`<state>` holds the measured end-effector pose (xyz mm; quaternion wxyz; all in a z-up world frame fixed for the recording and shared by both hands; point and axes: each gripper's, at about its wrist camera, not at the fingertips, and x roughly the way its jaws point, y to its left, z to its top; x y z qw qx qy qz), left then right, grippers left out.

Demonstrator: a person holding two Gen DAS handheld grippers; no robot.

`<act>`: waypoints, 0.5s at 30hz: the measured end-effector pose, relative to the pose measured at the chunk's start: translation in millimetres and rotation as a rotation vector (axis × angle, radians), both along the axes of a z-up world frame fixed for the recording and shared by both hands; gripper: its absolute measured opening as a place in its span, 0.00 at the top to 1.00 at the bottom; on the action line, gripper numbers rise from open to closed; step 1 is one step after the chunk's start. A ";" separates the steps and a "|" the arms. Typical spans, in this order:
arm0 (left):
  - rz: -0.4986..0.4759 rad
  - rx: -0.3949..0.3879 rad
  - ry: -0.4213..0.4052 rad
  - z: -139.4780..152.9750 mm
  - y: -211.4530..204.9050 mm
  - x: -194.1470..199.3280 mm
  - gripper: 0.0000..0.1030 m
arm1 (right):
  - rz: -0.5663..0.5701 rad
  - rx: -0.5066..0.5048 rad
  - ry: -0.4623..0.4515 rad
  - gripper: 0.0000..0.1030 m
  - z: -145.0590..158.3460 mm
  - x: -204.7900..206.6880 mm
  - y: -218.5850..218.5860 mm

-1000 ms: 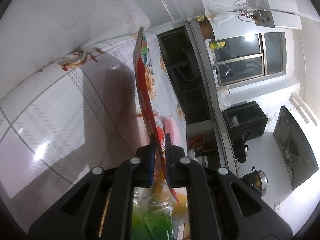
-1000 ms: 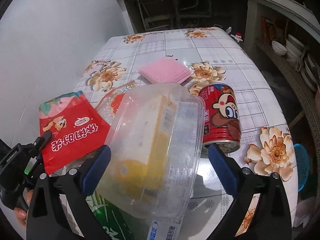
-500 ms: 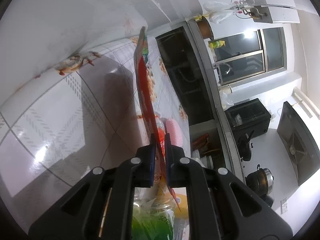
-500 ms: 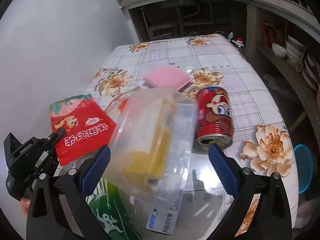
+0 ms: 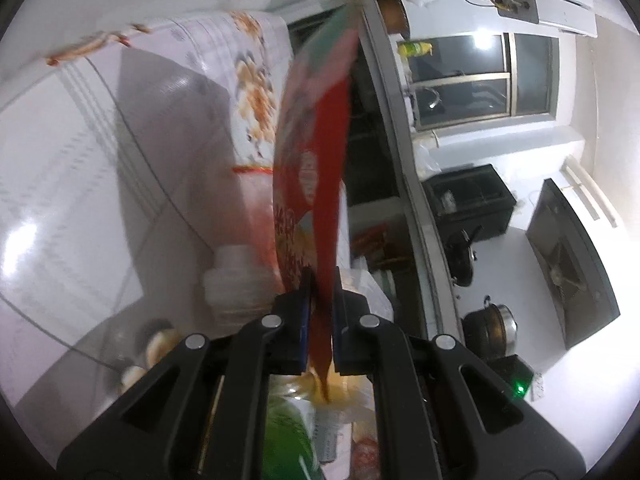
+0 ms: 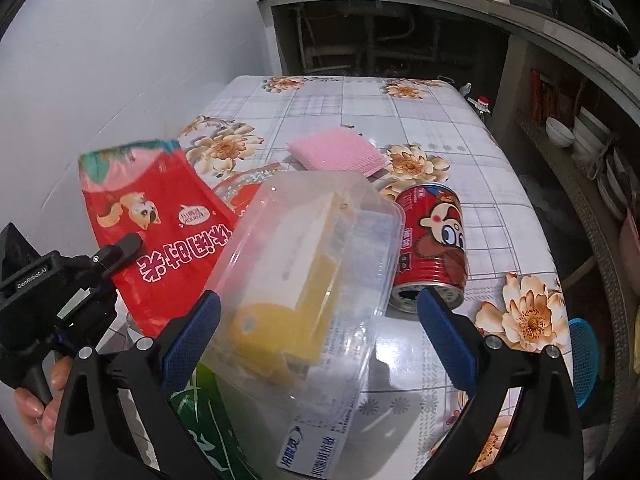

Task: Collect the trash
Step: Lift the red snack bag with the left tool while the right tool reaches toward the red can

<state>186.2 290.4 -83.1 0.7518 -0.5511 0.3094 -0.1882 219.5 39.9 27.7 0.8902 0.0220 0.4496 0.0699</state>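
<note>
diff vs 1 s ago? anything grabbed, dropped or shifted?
The left gripper stays shut on the red snack bag, which now swings and shows its printed face to the left wrist camera instead of its edge. The right gripper has pulled back a little from the table and stays open around the clear plastic container. Red can and pink pad have not moved.

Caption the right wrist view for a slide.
Open right gripper frames a clear plastic box; beside it, the left gripper holds a red snack bag.
</note>
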 end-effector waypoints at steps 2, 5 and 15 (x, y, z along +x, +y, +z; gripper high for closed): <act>-0.021 -0.021 -0.009 1.1 -3.1 1.7 0.93 | 0.003 0.020 0.001 0.07 0.5 -0.8 -4.3; -0.050 -0.055 -0.020 2.8 -8.8 4.2 0.93 | 0.010 0.037 0.000 0.07 1.9 -3.5 -10.6; -0.031 0.057 -0.058 20.9 -9.0 -3.3 0.93 | -0.042 0.175 -0.067 0.07 19.4 -20.1 -71.5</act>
